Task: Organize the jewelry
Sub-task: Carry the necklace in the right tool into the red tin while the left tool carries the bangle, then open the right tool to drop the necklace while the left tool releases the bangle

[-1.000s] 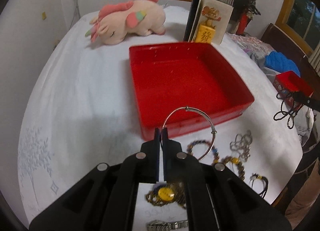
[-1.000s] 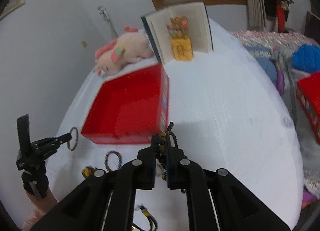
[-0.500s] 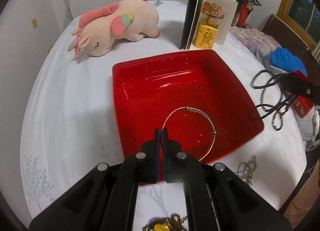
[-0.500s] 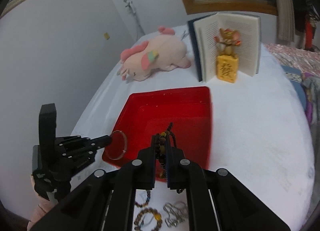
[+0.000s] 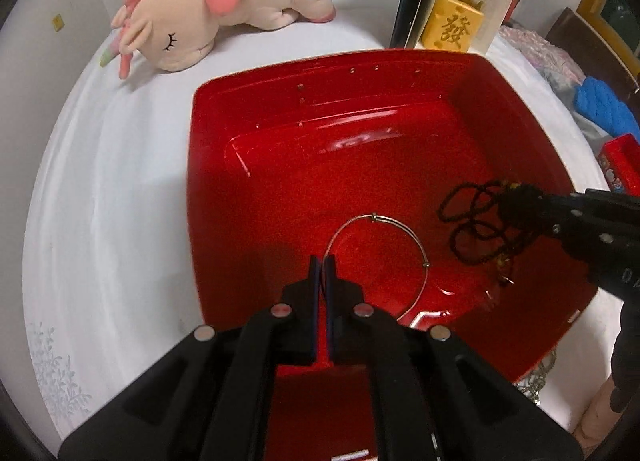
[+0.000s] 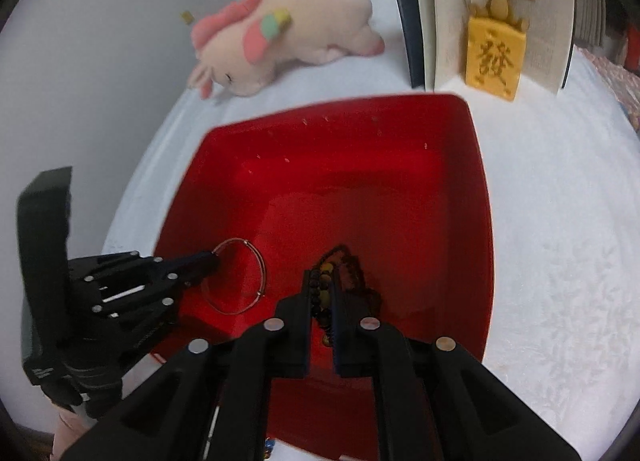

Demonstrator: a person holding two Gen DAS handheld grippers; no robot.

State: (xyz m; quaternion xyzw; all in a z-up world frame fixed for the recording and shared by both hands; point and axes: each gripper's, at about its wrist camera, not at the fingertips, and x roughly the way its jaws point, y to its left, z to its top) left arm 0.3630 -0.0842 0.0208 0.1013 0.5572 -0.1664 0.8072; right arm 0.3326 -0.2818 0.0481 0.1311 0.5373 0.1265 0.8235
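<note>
A square red tray [image 5: 208, 165] lies on the white tablecloth; it also shows in the right wrist view [image 6: 480, 221]. My left gripper [image 5: 323, 261] is shut on a thin silver bangle [image 5: 416, 241] and holds it inside the tray near the front; the bangle shows in the right wrist view [image 6: 260, 265] too, with the left gripper [image 6: 212, 261] on it. My right gripper [image 6: 323, 281] is shut on a dark beaded necklace [image 6: 320, 297], whose loops hang into the tray [image 5: 472, 217] at the right.
A pink plush unicorn [image 5: 208, 1] lies behind the tray. An open book [image 6: 552, 21] with a yellow mouse figurine [image 6: 494, 49] stands at the back right. Silver jewelry [image 5: 536, 381] lies in front of the tray. A small red box [image 5: 624, 165] sits far right.
Both grippers moved forward and down into the tray with their pieces. The bangle and the necklace now hang inside it, closer to each other.
</note>
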